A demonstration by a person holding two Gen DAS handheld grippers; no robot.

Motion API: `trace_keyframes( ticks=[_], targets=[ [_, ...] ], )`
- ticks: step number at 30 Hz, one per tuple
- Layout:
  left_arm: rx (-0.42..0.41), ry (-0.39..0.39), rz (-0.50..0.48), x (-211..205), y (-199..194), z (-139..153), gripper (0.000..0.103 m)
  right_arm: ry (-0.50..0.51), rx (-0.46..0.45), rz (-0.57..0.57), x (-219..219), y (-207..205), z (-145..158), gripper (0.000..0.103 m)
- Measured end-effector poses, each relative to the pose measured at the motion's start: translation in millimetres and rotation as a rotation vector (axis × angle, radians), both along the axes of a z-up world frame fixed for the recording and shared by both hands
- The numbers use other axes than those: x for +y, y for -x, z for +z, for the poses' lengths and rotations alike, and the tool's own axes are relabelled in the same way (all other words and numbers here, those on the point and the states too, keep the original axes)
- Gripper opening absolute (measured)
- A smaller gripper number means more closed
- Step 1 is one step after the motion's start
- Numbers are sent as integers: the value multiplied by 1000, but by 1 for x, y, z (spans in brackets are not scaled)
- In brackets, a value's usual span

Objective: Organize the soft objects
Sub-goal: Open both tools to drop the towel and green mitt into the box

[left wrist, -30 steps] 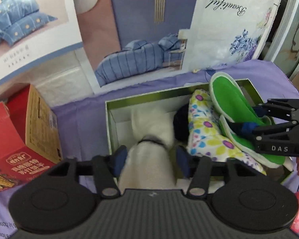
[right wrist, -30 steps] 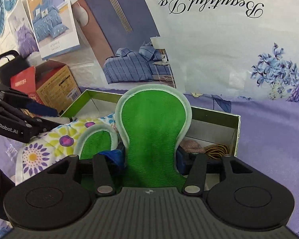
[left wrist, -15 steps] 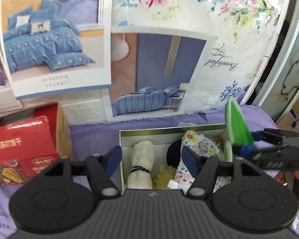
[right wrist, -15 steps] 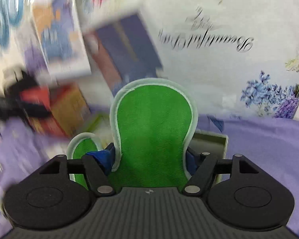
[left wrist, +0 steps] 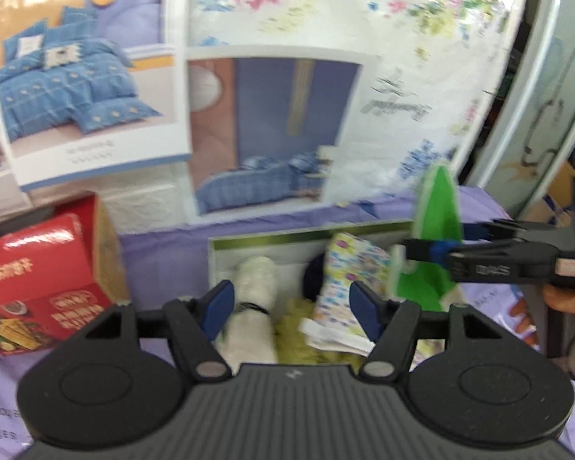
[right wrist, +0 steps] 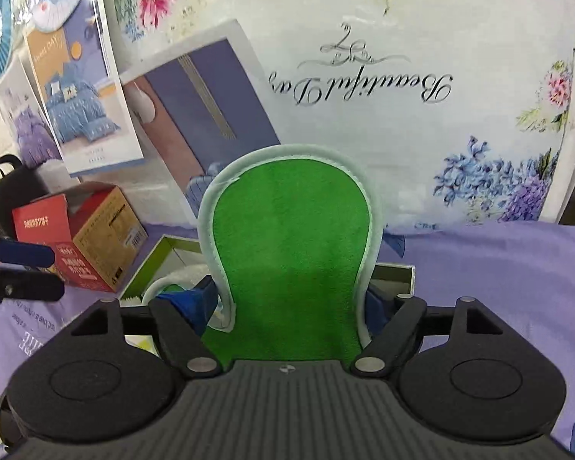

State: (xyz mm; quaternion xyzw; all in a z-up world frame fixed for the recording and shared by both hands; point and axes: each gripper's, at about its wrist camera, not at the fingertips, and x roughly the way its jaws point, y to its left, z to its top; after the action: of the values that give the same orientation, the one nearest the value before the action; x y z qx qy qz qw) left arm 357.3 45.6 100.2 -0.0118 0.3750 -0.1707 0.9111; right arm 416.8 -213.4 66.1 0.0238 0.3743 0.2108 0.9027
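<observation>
Posters of bedding and a floral sheet back a tabletop (right wrist: 498, 268) draped in purple cloth, where an open green-rimmed box (left wrist: 306, 234) sits beside a red carton (left wrist: 38, 287).

The chief risk lies with the largest item in play: the green insole (right wrist: 291, 260), held upright above the box's right end by the right gripper (right wrist: 289, 306), whose fingers are closed on its lower part. It is floppy and pinched low, so its tall free end could fold over or snag the box wall on the way down, and a second, smaller green piece (right wrist: 165, 291) seems to hang beside the left finger, though the view there is too crowded to be sure it is gripped. If it is only caught, it could drop outside the box.

Inside the box, from biggest down: a floral-print fabric piece (left wrist: 345, 268) leaning at the middle, a white rolled plush (left wrist: 255, 291) with a dark band at the left, a yellow-green fuzzy thing (left wrist: 291, 326) low between them, and a dark blue item (left wrist: 314, 272) mostly hidden behind the floral piece. Space is tight, so pushing the insole in may tip the floral piece.

The left gripper (left wrist: 291, 303) hovers above the box's near side, fingers spread apart and empty
</observation>
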Motion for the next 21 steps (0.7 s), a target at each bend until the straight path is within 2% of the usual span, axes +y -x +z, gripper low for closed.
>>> trace_keyframes(
  ticks=[3,5,7,10,14,19,21],
  targets=[
    [12,3,-116,-25,8,-2,67,-22,44,-4,-1,-5,-4,64],
    [-1,-40,-178,-47,10,-5,67,-42,61,-16,-2,-7,-5,65],
    [-3,-95,-197,-69,4,-11,67,-57,74,-20,-2,-8,-7,65],
    [42,-129,-180,-90,-18,-26,67,-84,93,-17,-3,-8,-10,66],
    [104,-287,-88,-111,-43,-55,68,-106,92,13,-3,-6,-6,66],
    [125,-357,-54,-117,-49,-65,68,-165,-26,10,-17,10,29,66],
    [118,-357,-60,-118,-50,-65,68,-148,-64,17,-24,18,45,66]
  ],
)
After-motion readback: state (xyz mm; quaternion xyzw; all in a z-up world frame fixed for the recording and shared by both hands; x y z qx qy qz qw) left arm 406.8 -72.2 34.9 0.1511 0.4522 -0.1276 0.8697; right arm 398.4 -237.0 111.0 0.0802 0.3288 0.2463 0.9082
